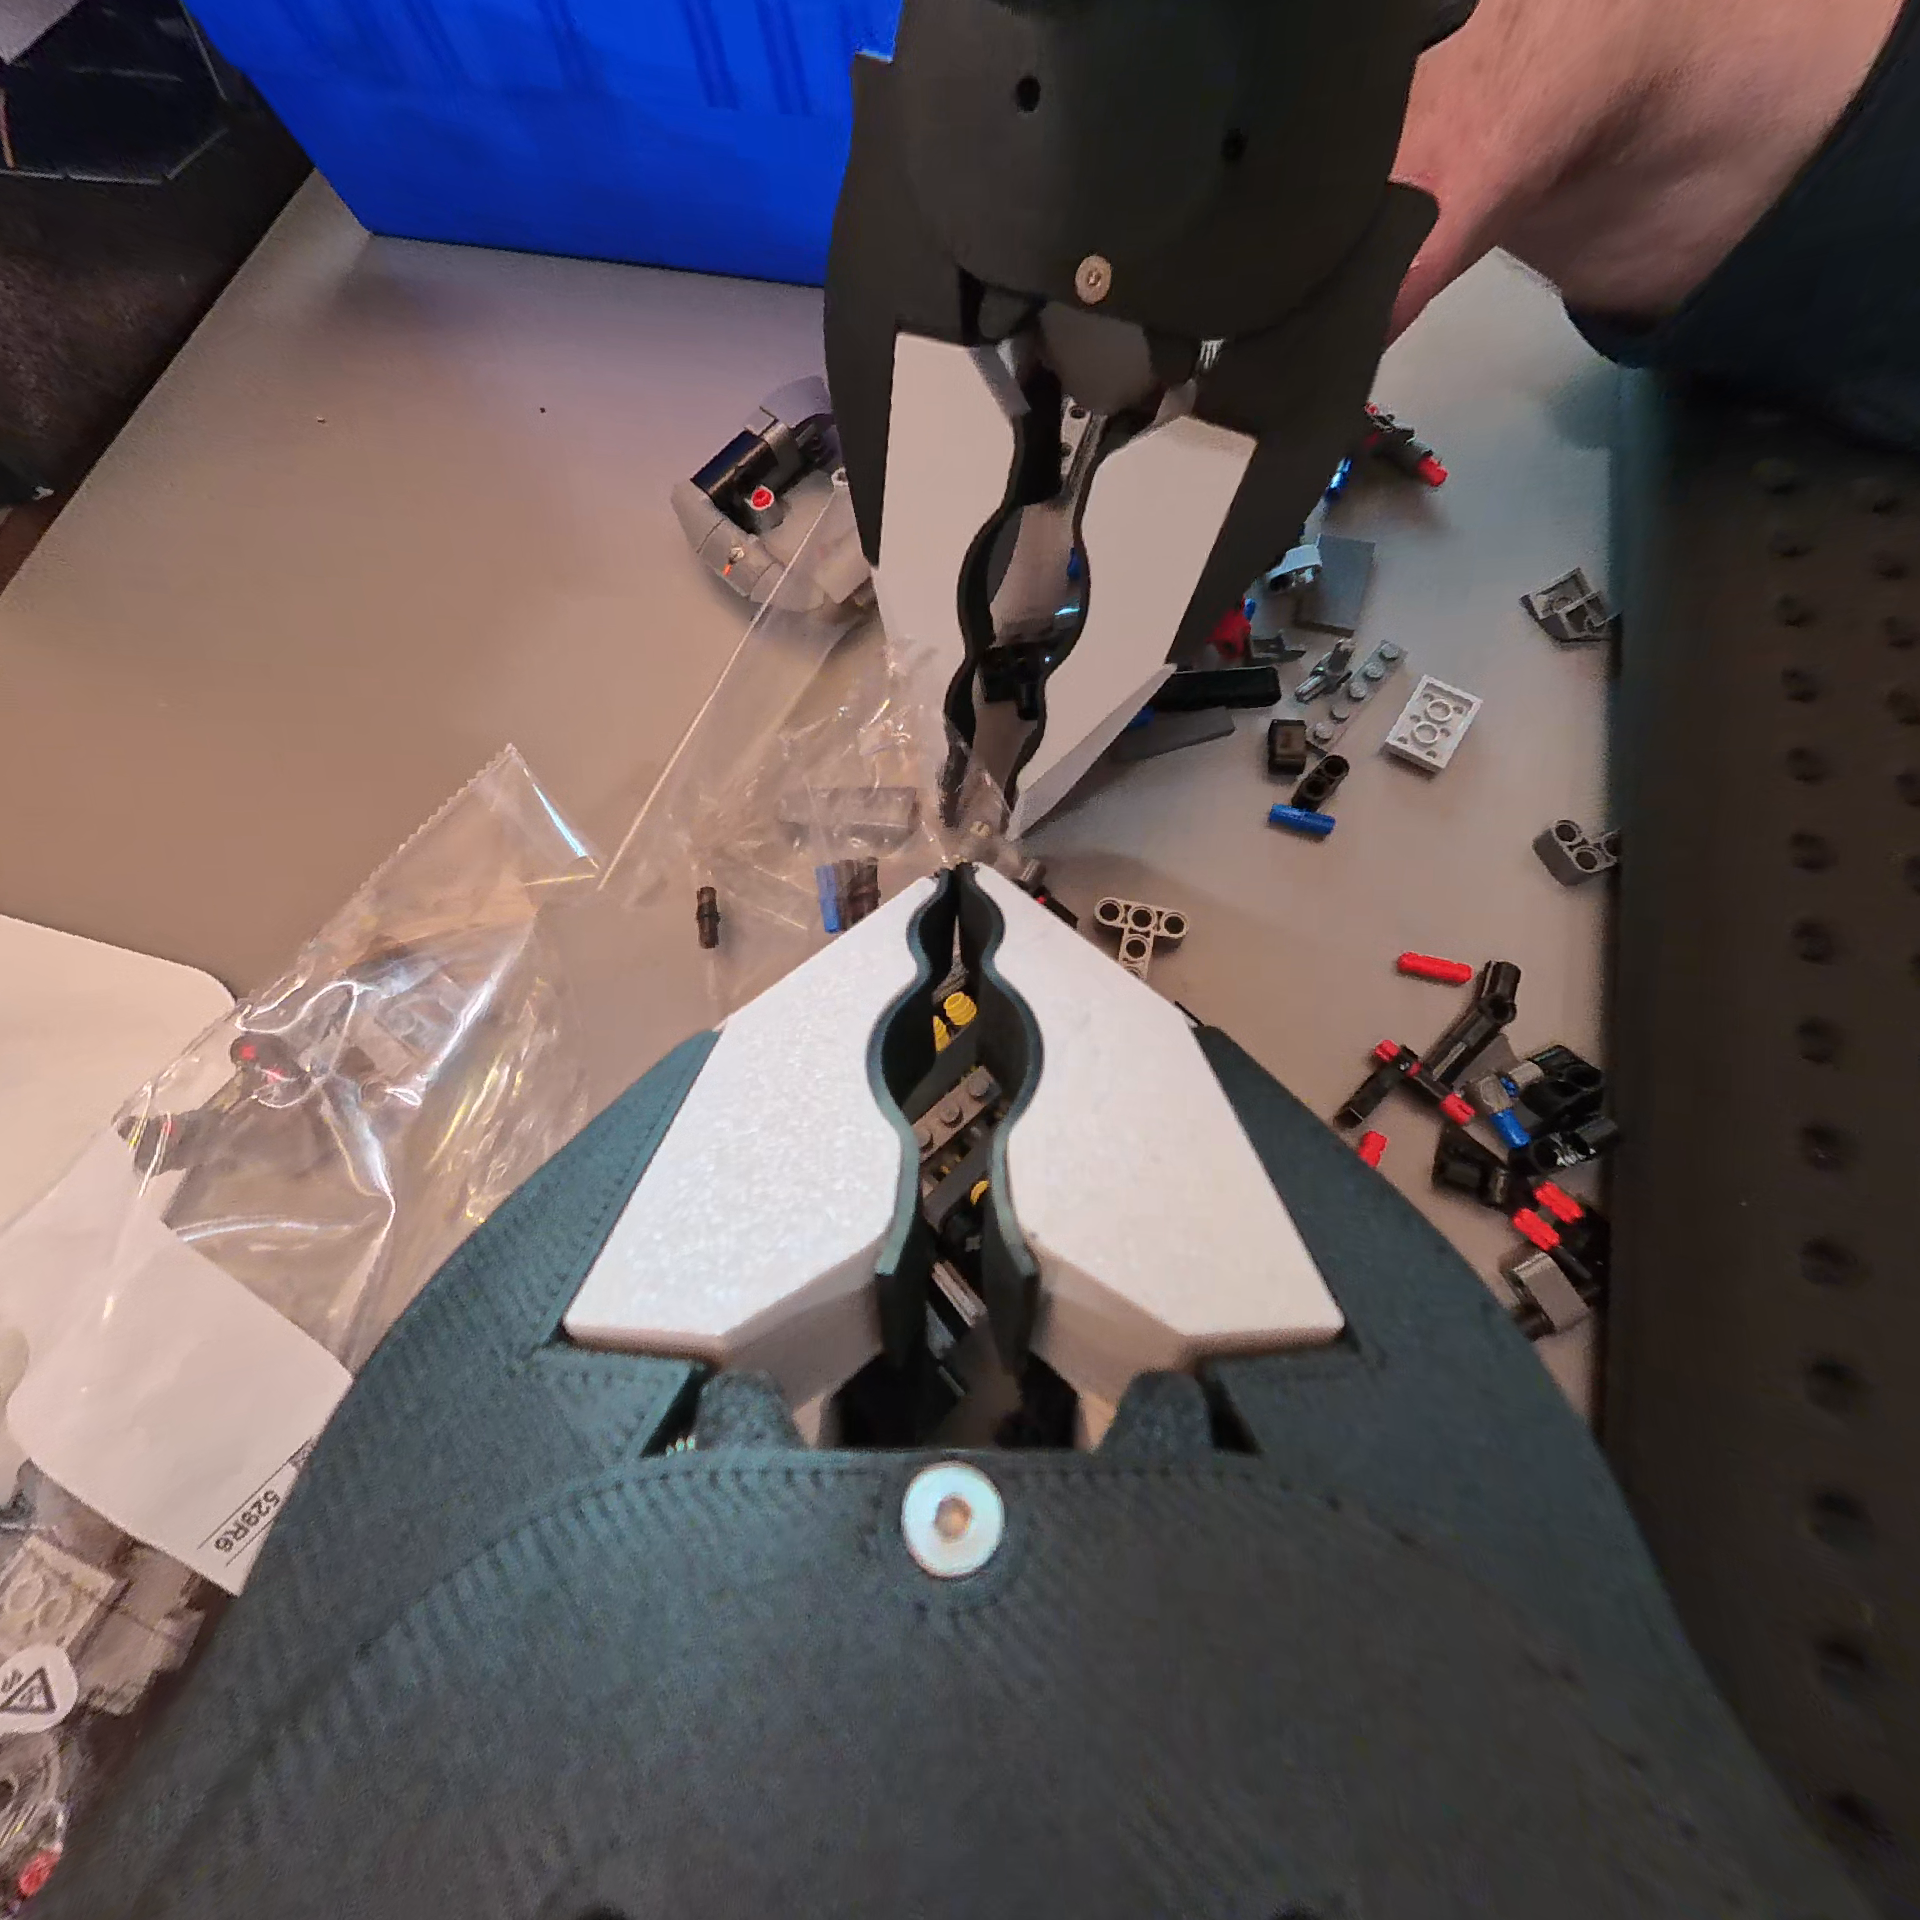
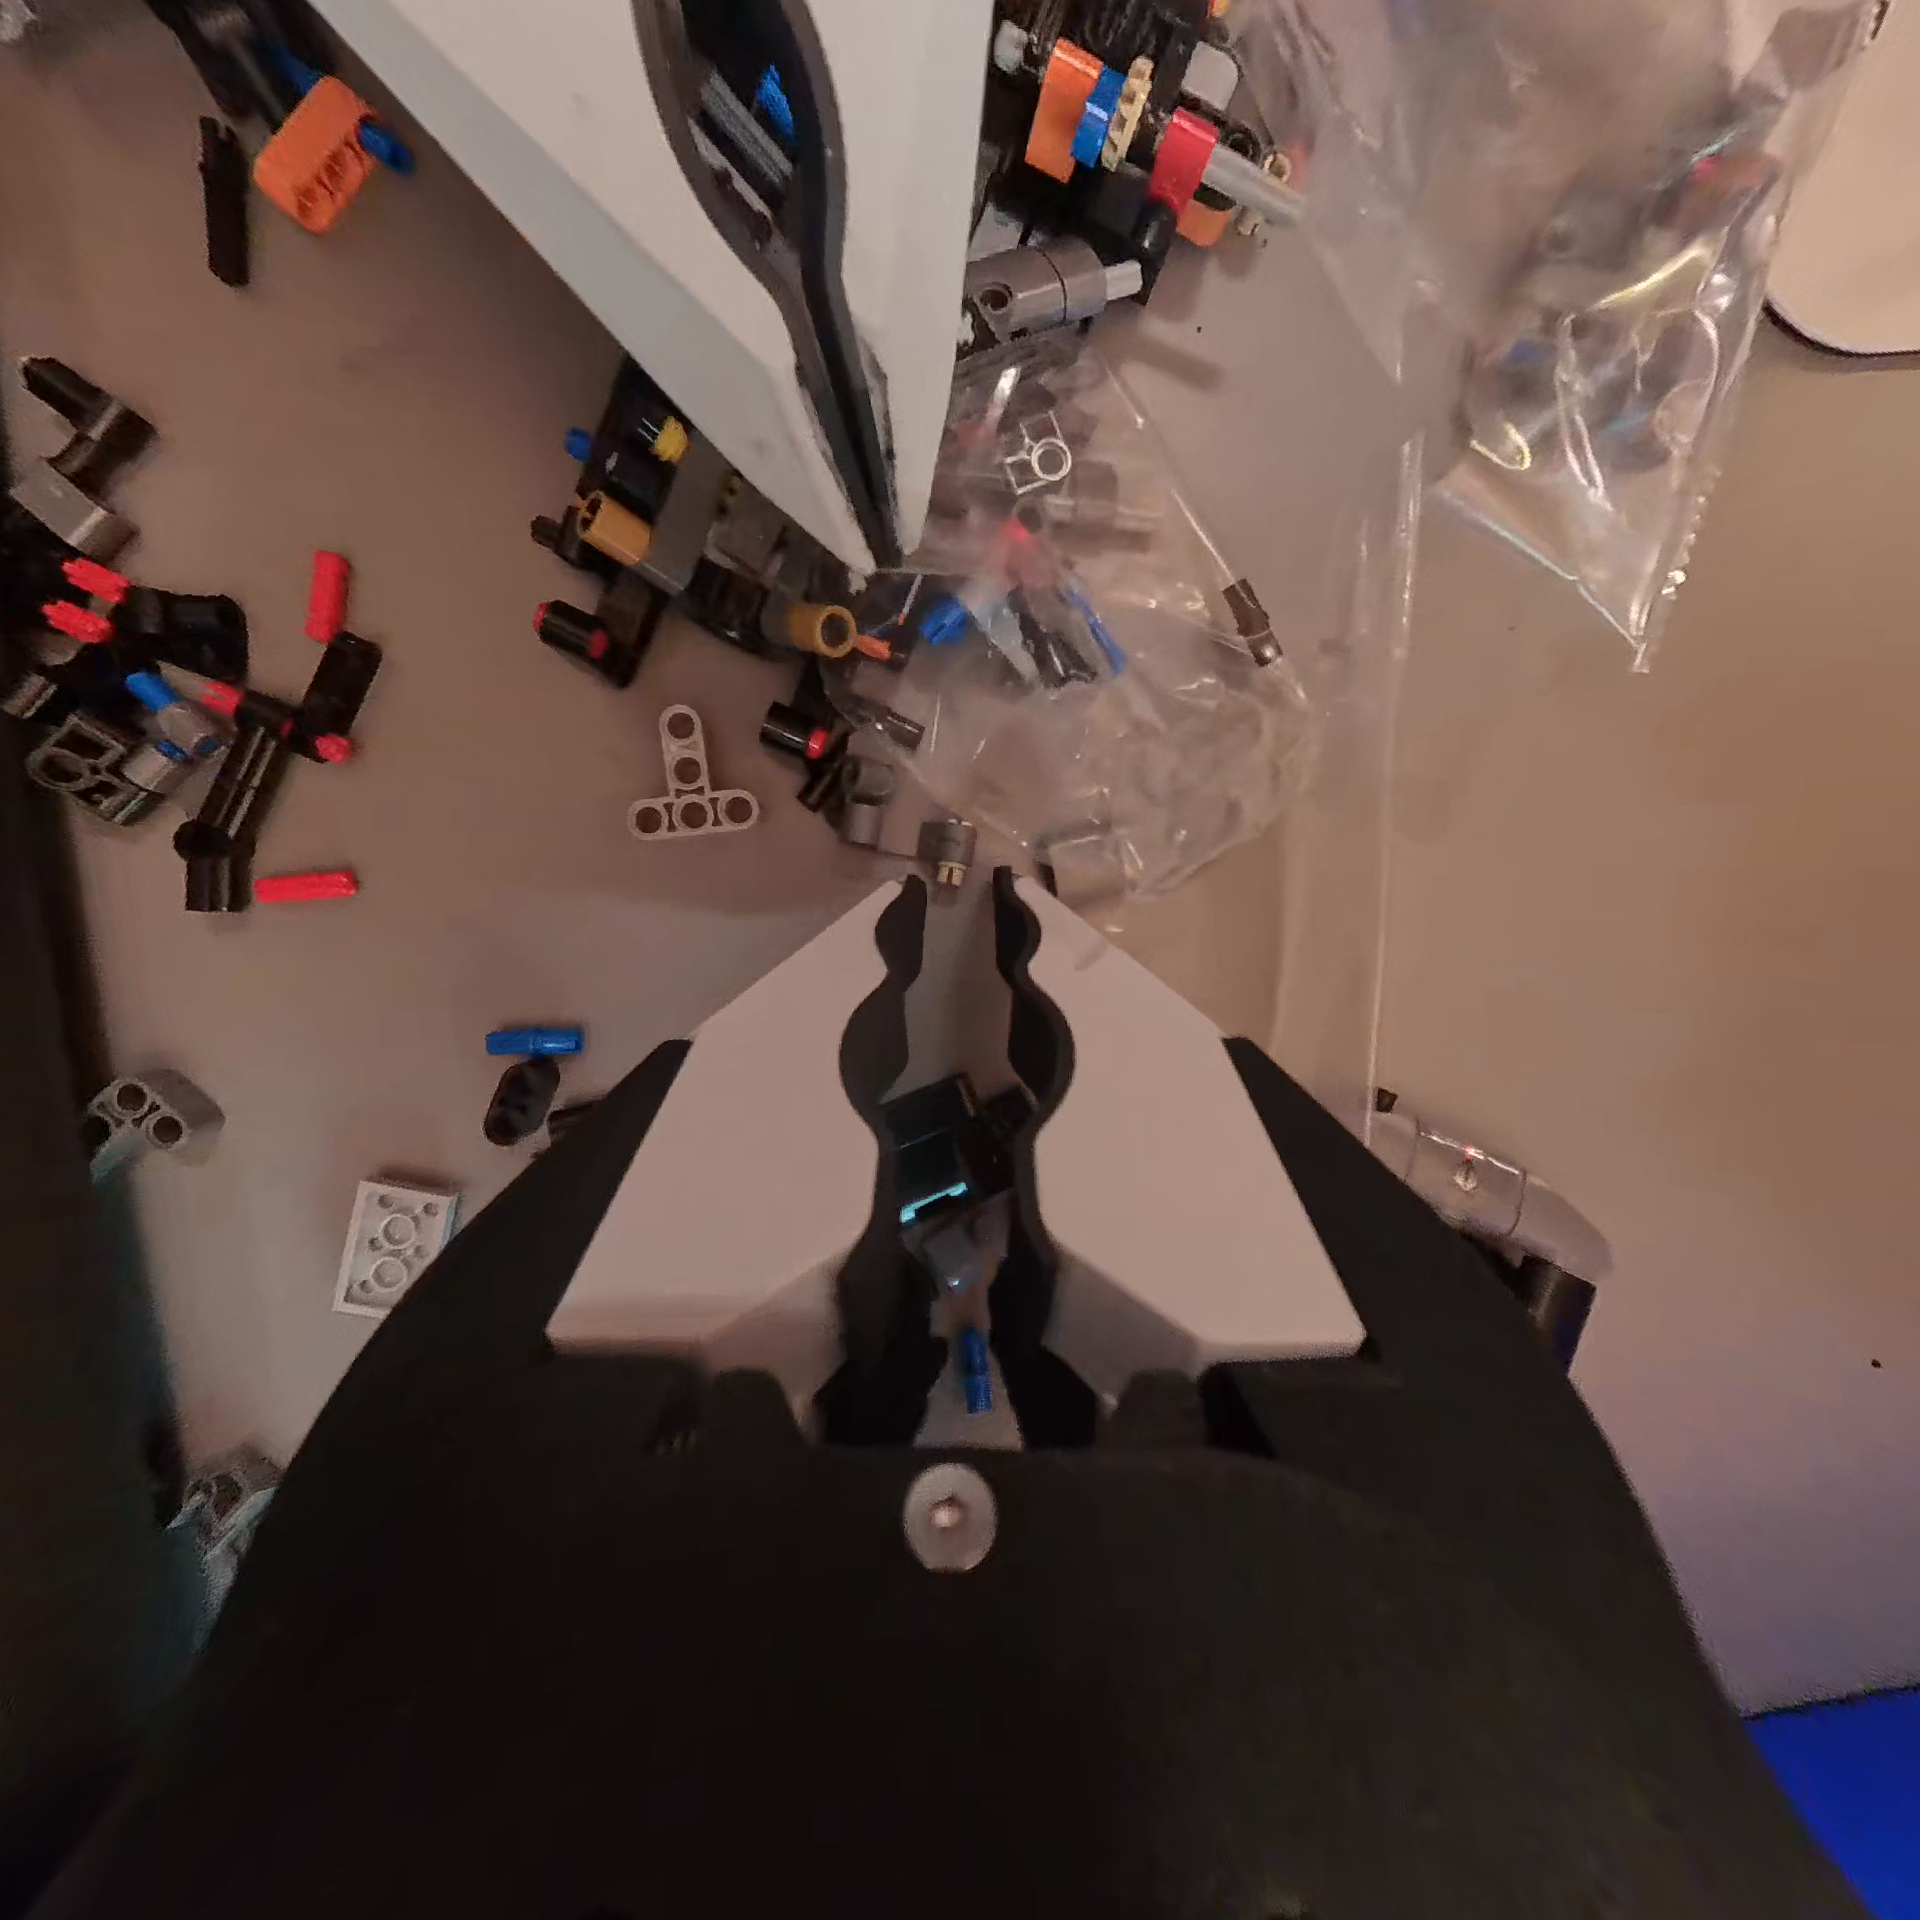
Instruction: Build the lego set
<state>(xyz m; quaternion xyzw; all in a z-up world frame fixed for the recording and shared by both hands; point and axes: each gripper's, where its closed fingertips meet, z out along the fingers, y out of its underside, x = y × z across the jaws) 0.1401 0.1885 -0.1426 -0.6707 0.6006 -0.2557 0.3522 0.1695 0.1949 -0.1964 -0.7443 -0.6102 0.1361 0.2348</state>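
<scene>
Far left of the left fingers lie bigger sealed bags (image 1: pixel 343 1060), full of parts and not yet opened. Closer in, just left of and ahead of the tips, is the small clear bag (image 1: pixel 862 769) with grey, black and blue bits inside. It lies crumpled on the surface (image 1: pixel 416 499), and a black pin (image 1: pixel 709 918) lies loose beside it.

Left gripper (image 1: pixel 961 878): fingers pressed together, tips right at the bag's near edge. Can't tell if film is caught between them.

Right gripper (image 2: pixel 951 883) comes in from the opposite side, nearly tip to tip with the left. Its fingers are a little spread, with a narrow gap and bare surface showing through, so nothing is pinched. Dead ahead of that gap, almost touching, sits a short grey stub (image 2: pixel 948 840) at the bag's mouth. Its long axis seems to run along the fingers' reach, tan end toward them — so the right is the nearer one for it, I'd say. A straight nudge fwd and a squeeze would prob. take it. The risk is film getting nipped in too.

Right of the left fingers is a pale T-beam (image 1: pixel 1138 925). Farther right is the loose scatter (image 1: pixel 1455 1091) of red pins, black connectors, blue pins and a grey plate — approx. all unbuilt. A small grey sub-build (image 1: pixel 769 499) sits beyond the bag, well apart.
</scene>
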